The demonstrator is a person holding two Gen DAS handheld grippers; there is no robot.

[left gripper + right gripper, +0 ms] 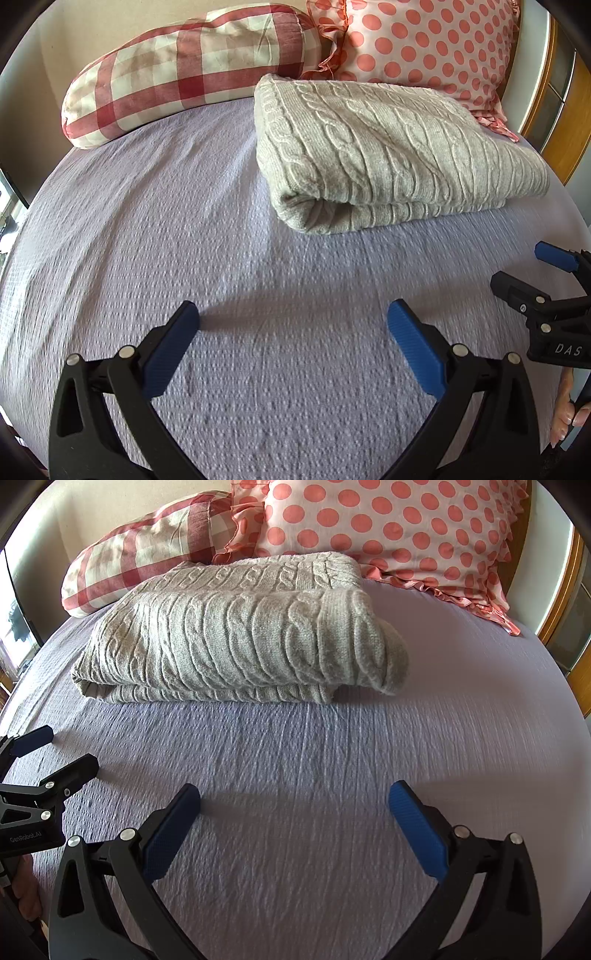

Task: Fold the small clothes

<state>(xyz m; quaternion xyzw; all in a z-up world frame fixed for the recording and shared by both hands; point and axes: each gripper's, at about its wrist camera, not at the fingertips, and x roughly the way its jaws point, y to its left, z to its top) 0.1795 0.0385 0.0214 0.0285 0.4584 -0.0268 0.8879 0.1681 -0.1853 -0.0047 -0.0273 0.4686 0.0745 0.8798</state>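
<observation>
Bed (147, 229) covered in a lilac sheet; checked pillow (177, 70) and dotted pillow (424, 48) at the head. Grey cable-knit sweater (236, 635) lay folded near the pillows, ahead of both tools. Left gripper (293, 325) and right gripper (294, 805) hovered over bare sheet, jaws spread, holding nothing. Risk, as judged: the thick rolled edge could spring open if grabbed by one layer only; a low pinch could catch the sheet too.
</observation>
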